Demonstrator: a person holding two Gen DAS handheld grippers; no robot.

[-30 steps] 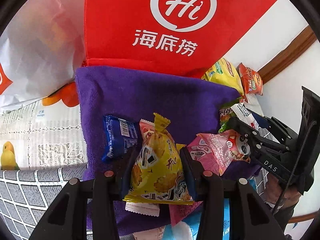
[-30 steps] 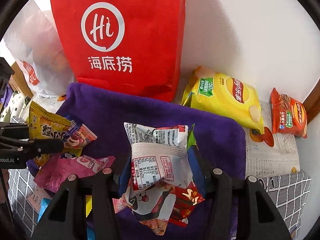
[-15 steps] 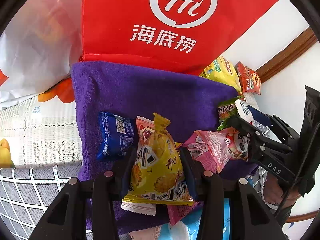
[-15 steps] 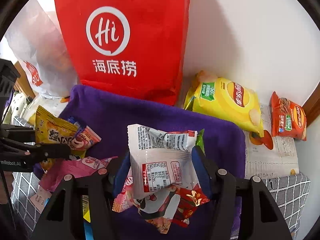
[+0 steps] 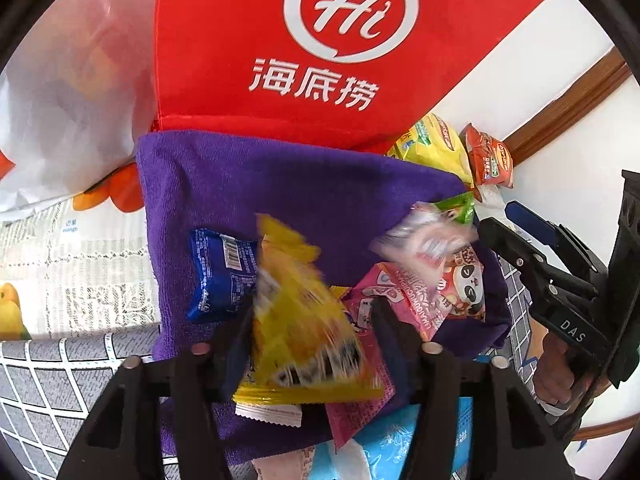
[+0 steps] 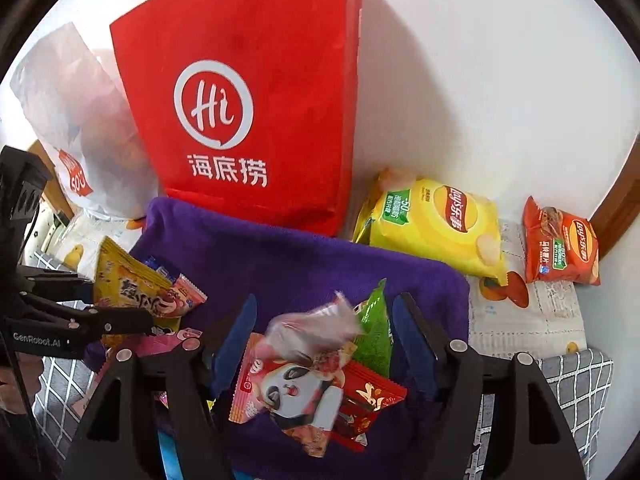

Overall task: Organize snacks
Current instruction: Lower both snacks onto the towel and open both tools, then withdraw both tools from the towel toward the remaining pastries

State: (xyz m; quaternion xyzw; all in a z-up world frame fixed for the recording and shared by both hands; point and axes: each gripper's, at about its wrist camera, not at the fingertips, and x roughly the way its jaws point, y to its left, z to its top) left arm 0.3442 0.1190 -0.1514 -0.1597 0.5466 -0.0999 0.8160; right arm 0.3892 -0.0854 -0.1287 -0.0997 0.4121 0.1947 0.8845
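Both grippers' fingers have spread since the earlier frames, letting go | yellow packet (image 5: 304, 320) blurred mid-drop between open left gripper (image 5: 312, 340), long axis toward the purple towel (image 5: 320, 184) far edge | white packet (image 6: 312, 330) falls between open right gripper (image 6: 324, 344) onto the pile at the towel's near edge | left gripper nearer blue packet (image 5: 222, 276).

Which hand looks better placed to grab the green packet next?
Right. The right gripper has its jaws wide open, and the green packet lies on the purple towel between them. The left gripper is farther away, with a blurred yellow packet between its jaws.
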